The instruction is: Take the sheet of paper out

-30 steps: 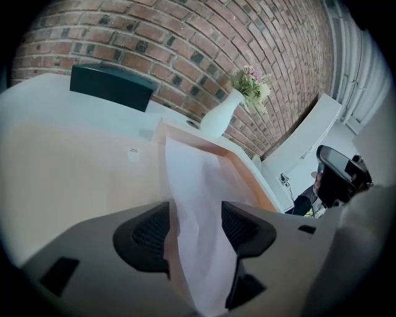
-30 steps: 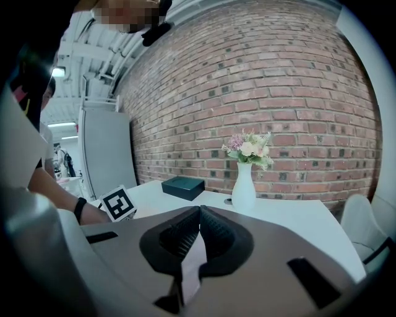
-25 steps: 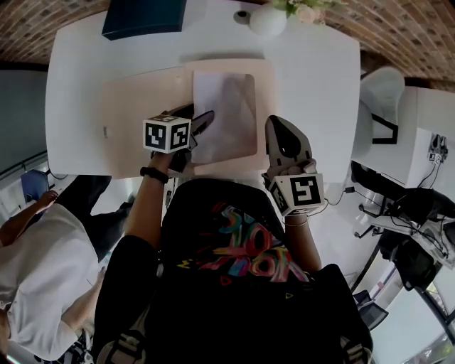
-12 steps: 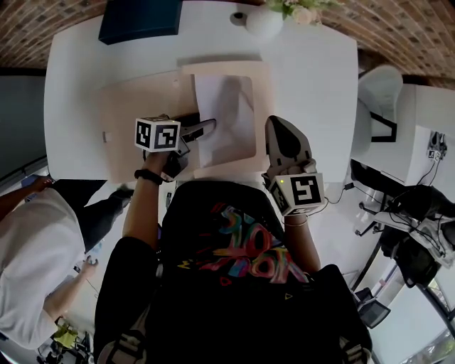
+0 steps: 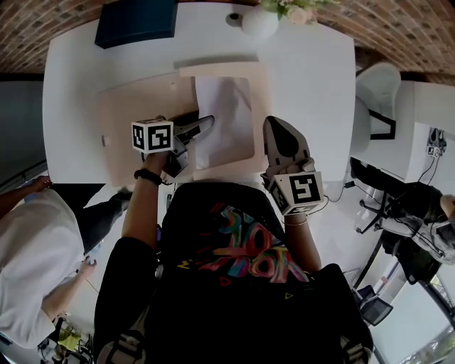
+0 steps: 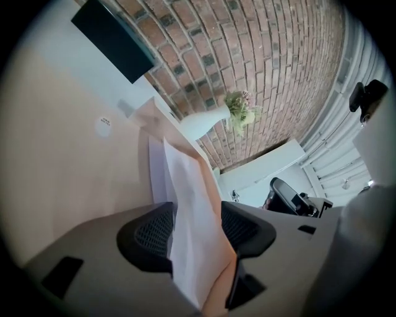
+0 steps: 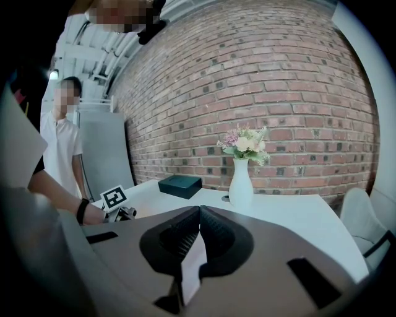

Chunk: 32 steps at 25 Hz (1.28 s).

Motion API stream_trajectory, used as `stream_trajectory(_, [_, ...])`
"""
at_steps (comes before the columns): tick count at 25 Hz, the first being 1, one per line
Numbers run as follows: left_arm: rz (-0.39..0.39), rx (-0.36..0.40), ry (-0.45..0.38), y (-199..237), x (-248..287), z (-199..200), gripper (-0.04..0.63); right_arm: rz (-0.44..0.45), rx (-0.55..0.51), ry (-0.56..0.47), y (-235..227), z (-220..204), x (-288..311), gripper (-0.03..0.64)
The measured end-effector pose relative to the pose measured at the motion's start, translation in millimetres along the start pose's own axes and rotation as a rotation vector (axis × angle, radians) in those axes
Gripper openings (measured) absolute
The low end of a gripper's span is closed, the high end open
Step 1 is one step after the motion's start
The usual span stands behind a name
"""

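Observation:
A white sheet of paper (image 5: 226, 114) lies half out of a large beige envelope (image 5: 142, 114) on the white table (image 5: 313, 71). My left gripper (image 5: 202, 126) reaches to the sheet's left edge. In the left gripper view its jaws (image 6: 198, 229) are shut on the sheet (image 6: 192, 210), with a beige layer of the envelope (image 6: 219, 204) pressed in beside it. My right gripper (image 5: 279, 126) sits at the envelope's right edge. In the right gripper view its jaws (image 7: 198, 238) are shut on a thin pale edge that I take for the envelope.
A white vase with flowers (image 5: 259, 21) and a dark blue box (image 5: 135, 20) stand at the table's far side. A person in white (image 5: 35, 249) is at the left. A white chair (image 5: 380, 92) and a second desk stand to the right.
My left gripper has shifted a little to the left along the sheet's edge. The right gripper has stayed put. The person at the left has moved.

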<state>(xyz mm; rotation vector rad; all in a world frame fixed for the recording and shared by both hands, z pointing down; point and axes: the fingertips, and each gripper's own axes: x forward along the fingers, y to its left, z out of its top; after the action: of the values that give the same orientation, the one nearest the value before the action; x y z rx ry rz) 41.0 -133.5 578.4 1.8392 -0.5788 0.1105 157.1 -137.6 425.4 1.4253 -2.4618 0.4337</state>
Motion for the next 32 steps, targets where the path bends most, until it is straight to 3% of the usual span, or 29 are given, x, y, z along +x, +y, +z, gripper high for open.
stream_trajectory(4, [-0.036, -0.035, 0.082, -6, 8, -15, 0.255, -0.001, 0.007, 0.000, -1, -1, 1, 0.020])
stream_trajectory(14, [0.122, -0.041, 0.093, 9, 12, -16, 0.242, -0.006, 0.011, 0.003, -2, -2, 0, 0.020])
stream_trajectory(16, [0.157, -0.022, 0.096, 12, 12, -16, 0.177, -0.006, 0.012, 0.003, -1, -1, -1, 0.020])
stream_trajectory(19, [0.201, 0.001, 0.096, 17, 10, -15, 0.134, -0.006, 0.012, 0.003, 0, -1, -1, 0.020])
stream_trajectory(21, [0.242, 0.010, 0.097, 23, 8, -15, 0.038, -0.006, 0.013, 0.003, 0, -2, -1, 0.020])
stream_trajectory(22, [0.252, 0.010, 0.094, 25, 8, -15, 0.034, -0.006, 0.013, 0.004, 0, -2, -1, 0.020])
stream_trajectory(32, [0.209, -0.030, 0.055, 22, -2, -12, 0.025, 0.003, 0.010, 0.011, 3, -1, 2, 0.020])
